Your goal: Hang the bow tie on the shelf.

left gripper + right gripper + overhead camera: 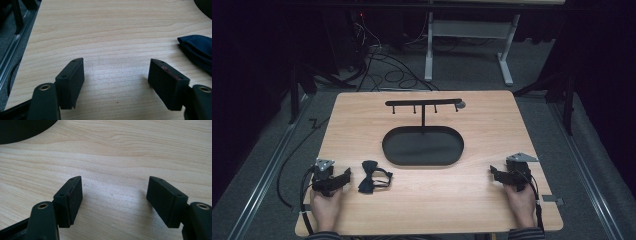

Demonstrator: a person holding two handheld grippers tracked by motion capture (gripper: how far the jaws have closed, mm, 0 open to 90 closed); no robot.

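Left gripper (343,178): one, resting on the wooden surface (472,200) just left of the bow tie, jaws spread wide with nothing between them, likely poised to take it.
Right gripper (495,174): one, well to the right of the bow tie, jaws likewise apart and empty, apparently waiting.
Bow tie (373,177): one, dark, lying flat near the front edge, within easy reach.
Tray (422,146): one black oval, just beyond the bow tie.
Rack (423,103): one T-shaped bar rising from the tray, with four small pegs, probably for hanging.
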